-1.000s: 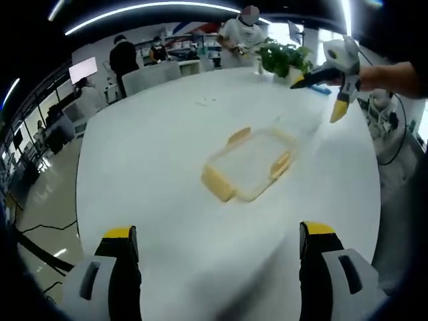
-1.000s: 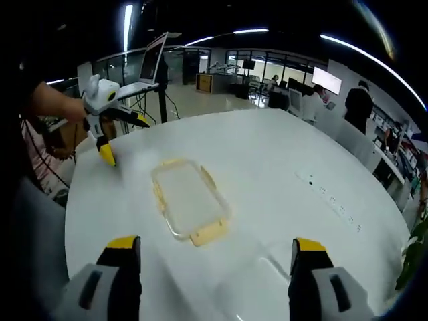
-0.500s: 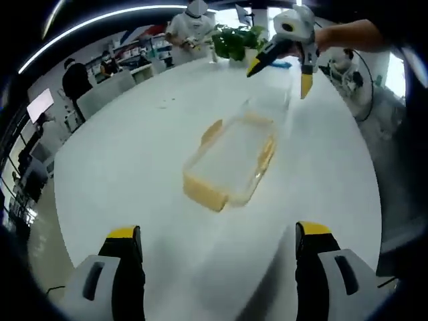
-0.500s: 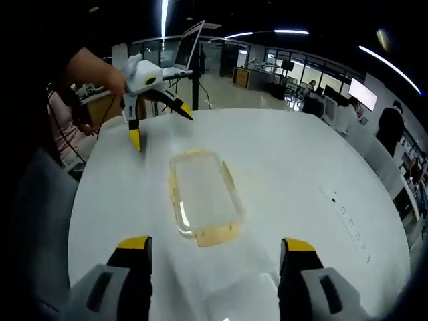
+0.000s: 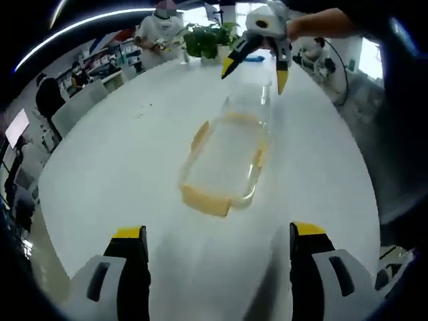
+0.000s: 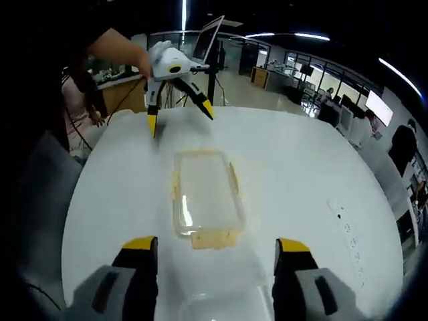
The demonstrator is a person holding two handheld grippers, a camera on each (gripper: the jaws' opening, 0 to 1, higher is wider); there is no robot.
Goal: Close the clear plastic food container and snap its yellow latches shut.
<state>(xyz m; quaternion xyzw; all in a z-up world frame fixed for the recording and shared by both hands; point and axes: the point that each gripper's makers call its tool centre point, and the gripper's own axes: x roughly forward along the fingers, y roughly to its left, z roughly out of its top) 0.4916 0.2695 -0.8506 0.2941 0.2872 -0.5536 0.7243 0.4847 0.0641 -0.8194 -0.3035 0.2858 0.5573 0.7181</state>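
A clear rectangular container piece with yellow latches (image 5: 224, 160) lies flat on the round white table (image 5: 120, 167). In the right gripper view the same piece (image 6: 204, 194) stretches away from me. A second clear piece (image 6: 221, 294), faint and hard to make out, lies at the end closest to my right gripper (image 6: 215, 244), which is open and low over it. My left gripper (image 5: 219, 233) is open just short of the opposite end. Each gripper appears across the table from the other: the right gripper (image 5: 254, 75) and the left gripper (image 6: 180, 120) both hang open above the table, held by a hand.
A potted plant (image 5: 207, 37) stands at the table's far edge, with people and chairs behind it. In the right gripper view a laptop on a stand (image 6: 210, 37) rises beyond the table, and a socket strip (image 6: 348, 234) lies on the table at right.
Both grippers have swung round to opposite ends of the latched piece and come closer, so it now lies lengthwise between them. Both stay open. The container has not moved.
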